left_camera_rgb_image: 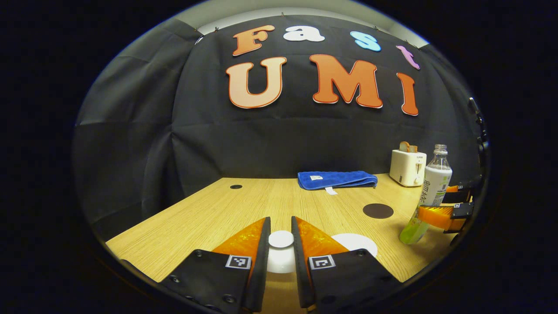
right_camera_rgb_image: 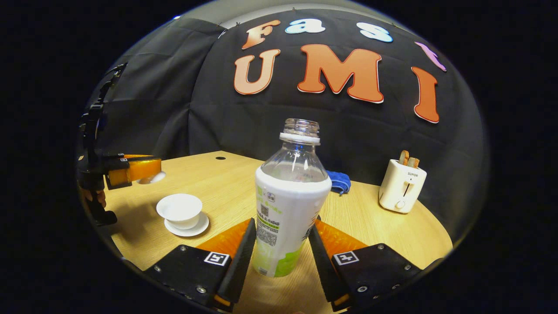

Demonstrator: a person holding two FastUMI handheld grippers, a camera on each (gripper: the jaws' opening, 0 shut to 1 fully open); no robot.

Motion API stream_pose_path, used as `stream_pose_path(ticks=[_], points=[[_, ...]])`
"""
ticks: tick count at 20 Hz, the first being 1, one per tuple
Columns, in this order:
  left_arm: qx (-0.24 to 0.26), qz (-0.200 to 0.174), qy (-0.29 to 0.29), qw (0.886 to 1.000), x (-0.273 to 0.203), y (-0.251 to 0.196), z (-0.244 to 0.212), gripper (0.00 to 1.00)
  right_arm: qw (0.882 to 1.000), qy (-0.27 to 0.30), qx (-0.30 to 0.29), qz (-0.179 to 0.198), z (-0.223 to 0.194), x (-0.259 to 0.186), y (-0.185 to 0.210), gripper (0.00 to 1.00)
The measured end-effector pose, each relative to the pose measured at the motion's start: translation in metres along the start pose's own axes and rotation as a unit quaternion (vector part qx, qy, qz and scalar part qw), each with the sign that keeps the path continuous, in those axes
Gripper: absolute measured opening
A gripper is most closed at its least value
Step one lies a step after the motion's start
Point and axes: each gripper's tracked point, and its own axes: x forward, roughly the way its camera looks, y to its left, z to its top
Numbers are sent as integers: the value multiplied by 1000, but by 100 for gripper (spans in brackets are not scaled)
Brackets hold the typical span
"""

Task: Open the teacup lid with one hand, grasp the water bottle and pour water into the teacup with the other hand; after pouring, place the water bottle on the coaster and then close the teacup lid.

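My left gripper is shut on the knob of the white teacup lid, held up above the table. In the right gripper view that gripper hovers with the lid up and left of the open white teacup on its saucer. My right gripper is shut on the uncapped water bottle, low on its white and green label. In the left gripper view the bottle leans slightly in the right gripper. A dark round coaster lies on the wooden table.
A white toaster with bread slices stands at the back right of the table. A folded blue towel lies by the back wall. A small dark hole marks the tabletop's far left.
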Motion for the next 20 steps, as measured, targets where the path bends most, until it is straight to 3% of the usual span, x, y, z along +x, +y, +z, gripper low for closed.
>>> stream_pose_path(ticks=[1,4,9,14,16,20], points=[[-2,0,2,1000,0,3,-1,34,1000,1,-3,2,1,0,2,67],[-7,0,2,1000,-1,10,-4,32,999,-2,-37,-7,9,0,2,66],[-13,9,-3,1000,-3,30,-6,32,987,-22,-154,-40,29,2,-2,65],[-17,16,-4,1000,-5,47,-7,34,954,-43,-290,-64,49,5,5,65],[-17,19,-5,1000,-5,51,-8,34,936,-48,-339,-85,56,6,4,65],[-18,20,-6,1000,-6,57,-7,32,902,-60,-419,-90,62,9,18,64]])
